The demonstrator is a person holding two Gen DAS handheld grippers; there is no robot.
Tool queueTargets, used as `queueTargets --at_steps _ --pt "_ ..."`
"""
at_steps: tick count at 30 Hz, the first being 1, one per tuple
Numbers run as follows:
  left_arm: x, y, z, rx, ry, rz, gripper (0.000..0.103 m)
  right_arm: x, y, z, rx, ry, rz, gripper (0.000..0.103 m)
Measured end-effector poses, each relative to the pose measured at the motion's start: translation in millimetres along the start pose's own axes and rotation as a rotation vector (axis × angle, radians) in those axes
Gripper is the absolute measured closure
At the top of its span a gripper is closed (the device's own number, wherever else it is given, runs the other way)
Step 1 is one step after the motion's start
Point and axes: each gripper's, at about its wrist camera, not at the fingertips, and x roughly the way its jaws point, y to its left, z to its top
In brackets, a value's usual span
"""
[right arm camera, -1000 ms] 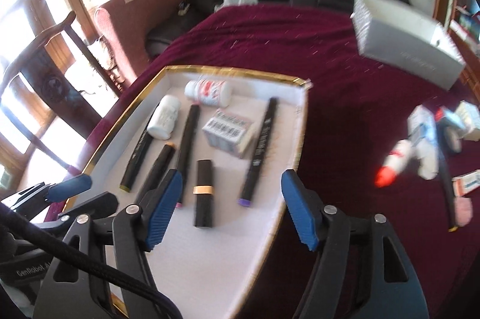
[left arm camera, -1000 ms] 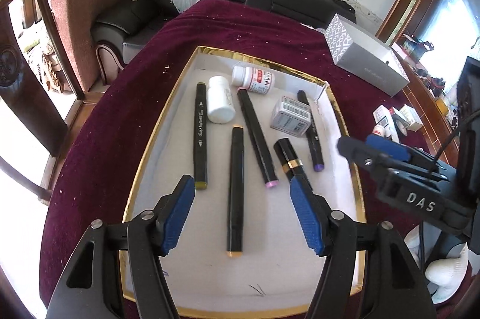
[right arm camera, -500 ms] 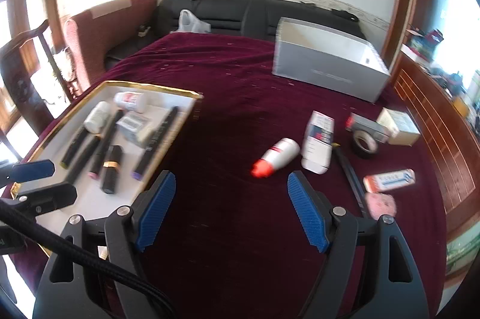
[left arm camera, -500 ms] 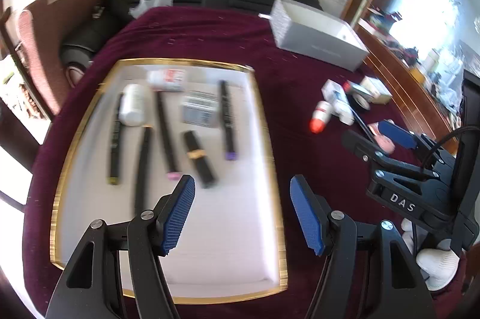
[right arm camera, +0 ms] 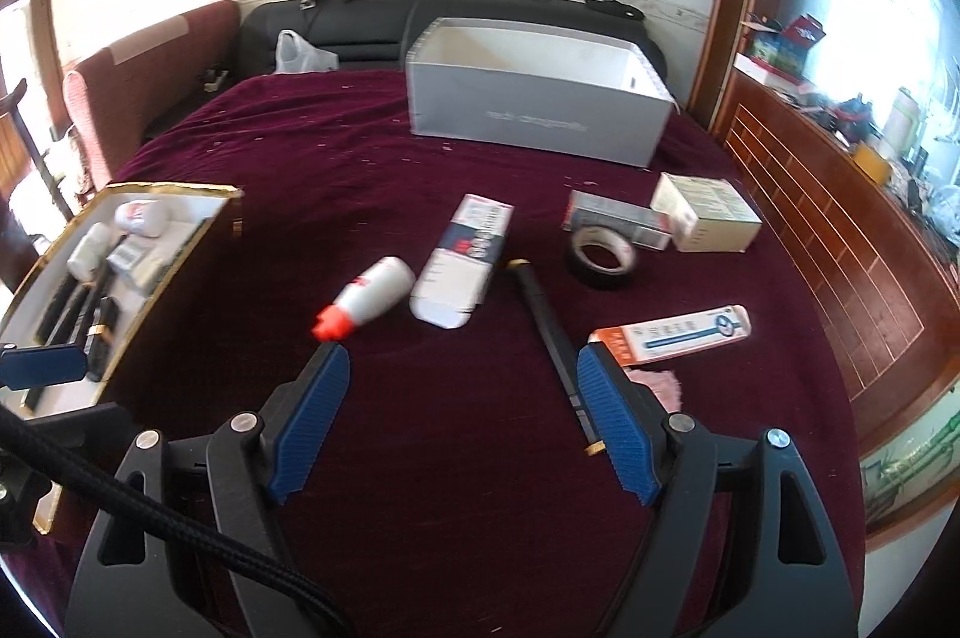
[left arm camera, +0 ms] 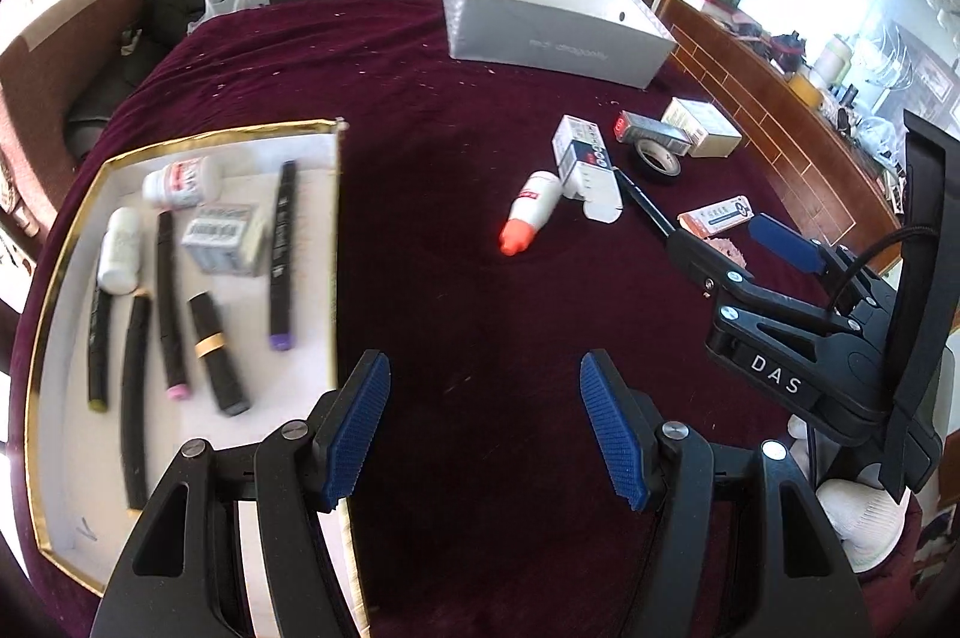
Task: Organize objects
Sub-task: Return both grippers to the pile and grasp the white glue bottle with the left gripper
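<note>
Sorting in progress: gold-rimmed tray (left arm camera: 57, 272) part-filled, loose items awaiting collection.
Markers and bottles are laid in the tray; red-capped bottle (right arm camera: 369, 302) and black pen (right arm camera: 549, 332) lie unsorted on the maroon cloth (right arm camera: 456, 458). Left gripper (left arm camera: 486, 434) and right gripper (right arm camera: 459, 419) are held empty, fingers spread.

You are looking down on a bench (right arm camera: 372, 170) draped in dark maroon cloth. Lying on it at your left is a gold-rimmed tray (left arm camera: 333, 242). A grey open box (right arm camera: 534, 110) is sitting at the far side. Between them are lying a white bottle with an orange cap (right arm camera: 369, 296), a white carton (right arm camera: 465, 257), a black pen (right arm camera: 549, 332), a tape roll (right arm camera: 602, 254), three small boxes (right arm camera: 705, 212) and a pink scrap (right arm camera: 657, 383).
</note>
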Motion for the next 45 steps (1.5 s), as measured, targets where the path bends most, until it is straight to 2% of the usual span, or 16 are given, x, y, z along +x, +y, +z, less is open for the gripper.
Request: queueTargets --at_steps 11,18,22,25,36,38,39,40,45 --pt "44.9 -32.6 24.1 0.053 0.057 0.013 0.043 46.5 -59.4 14.2 0.137 0.008 -0.028 0.024" --pt "78.2 -34.3 38.7 0.079 0.051 0.055 0.043 57.8 -96.3 3.0 0.255 0.018 -0.009 0.024" --pt "102.5 -34.2 47.5 0.085 0.055 0.078 0.043 55.2 -112.1 0.0 0.31 0.021 -0.026 0.024" --pt "120.0 -37.2 52.0 0.11 0.059 0.101 0.043 51.5 -118.1 -0.2 0.338 0.008 -0.028 0.024" --pt "148.0 -56.8 69.4 0.209 -0.019 0.179 0.044 53.2 -112.1 0.3 0.319 -0.002 -0.026 0.024" --pt "146.5 -58.0 69.7 0.21 -0.017 0.175 0.06 54.4 -112.1 -0.2 0.319 0.0 -0.029 0.024" --pt "144.0 -57.2 68.5 0.204 -0.011 0.156 0.077 55.5 -112.5 -0.6 0.321 0.003 -0.03 0.024" --pt "142.7 -57.8 67.7 0.206 -0.008 0.158 0.081 56.5 -112.9 -0.9 0.322 0.006 -0.03 0.024" --pt "129.8 -56.4 54.1 0.191 -0.002 0.141 0.081 61.2 -113.5 -2.4 0.327 0.025 -0.021 0.024"
